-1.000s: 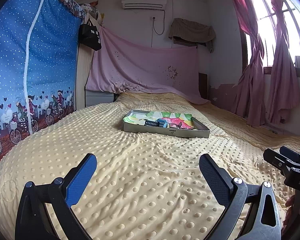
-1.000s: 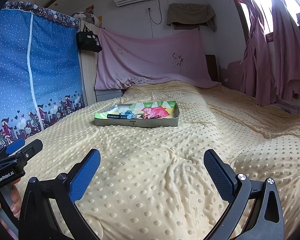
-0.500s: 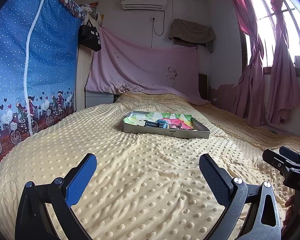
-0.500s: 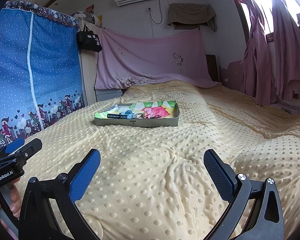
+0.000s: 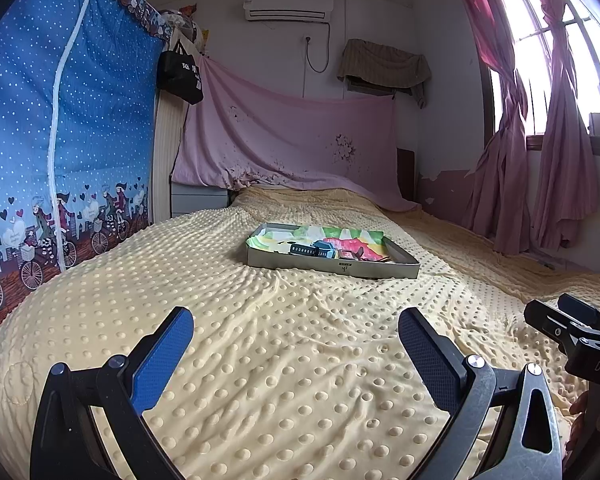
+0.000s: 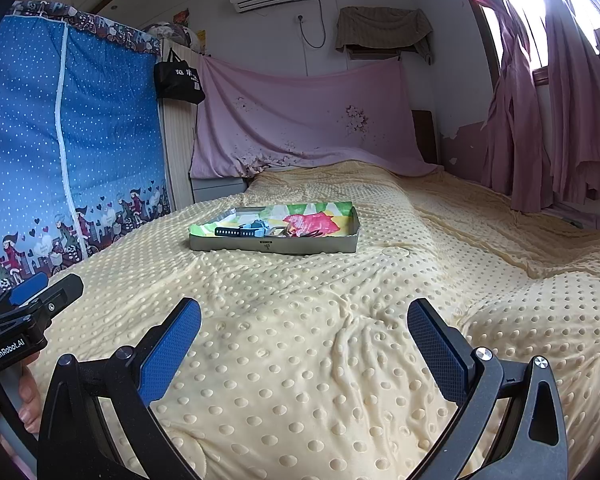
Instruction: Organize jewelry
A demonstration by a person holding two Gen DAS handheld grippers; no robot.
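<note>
Both left gripper (image 5: 296, 344) and right gripper (image 6: 304, 336) spread wide, empty, well short of tray (image 6: 260, 245) on bed (image 6: 320, 320). Watch (image 6: 240, 232) inside: light, floppy strap; best pinched across the band.

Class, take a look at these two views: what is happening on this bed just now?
A person holds a gripper in each hand above a yellow dotted blanket. The left gripper and the right gripper are both open and empty. Ahead lies a shallow metal tray with a dark watch strap and other small items inside. Nothing has been picked up yet.
</note>
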